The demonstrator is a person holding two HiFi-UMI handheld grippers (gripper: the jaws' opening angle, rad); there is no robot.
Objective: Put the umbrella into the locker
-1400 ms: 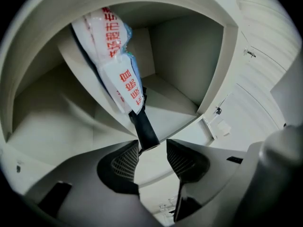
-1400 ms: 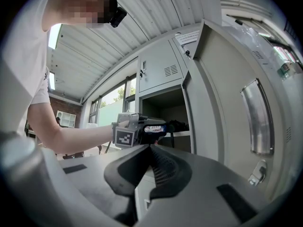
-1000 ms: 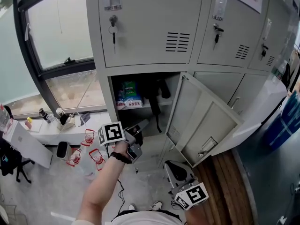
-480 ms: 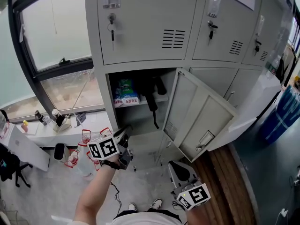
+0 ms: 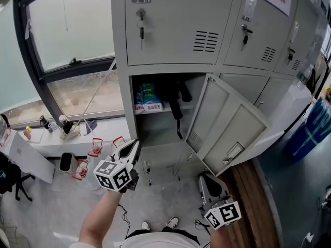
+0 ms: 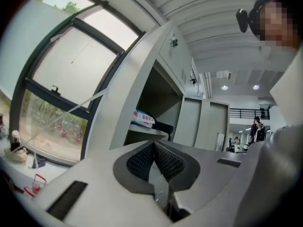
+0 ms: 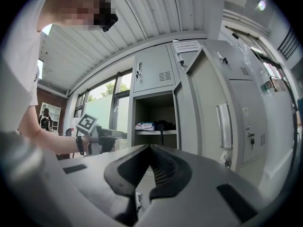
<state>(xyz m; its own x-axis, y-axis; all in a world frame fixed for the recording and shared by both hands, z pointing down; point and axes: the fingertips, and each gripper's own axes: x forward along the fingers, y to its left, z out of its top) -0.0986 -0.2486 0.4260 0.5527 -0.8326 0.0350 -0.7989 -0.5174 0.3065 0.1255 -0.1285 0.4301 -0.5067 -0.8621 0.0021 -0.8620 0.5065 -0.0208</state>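
- Behind the swung-out grey door (image 5: 227, 130), open locker compartment (image 5: 155, 133) with one shelf (image 5: 142, 112) across its upper part.
- On that shelf: black folded umbrella (image 5: 175, 93), lying toward the right side, strap hanging down past the shelf edge; touching or just beside a blue-and-white packet (image 5: 147, 99) at its left, contact not readable.
- Left gripper (image 5: 132, 150): in front of the compartment and below shelf level, well apart from the umbrella; ribbed pads (image 6: 142, 160) pressed together, nothing between them; marker cube facing the head camera.
- Right gripper (image 5: 208, 181): low, beneath the open door's bottom edge, pointing toward the lockers; jaws closed tip to tip, nothing held.
- Upper locker doors: closed, keys (image 5: 141, 29) hanging in their locks.
- Left of the lockers: large window (image 5: 67, 30), sill (image 5: 51, 143) below it carrying small bottles (image 5: 46, 124).
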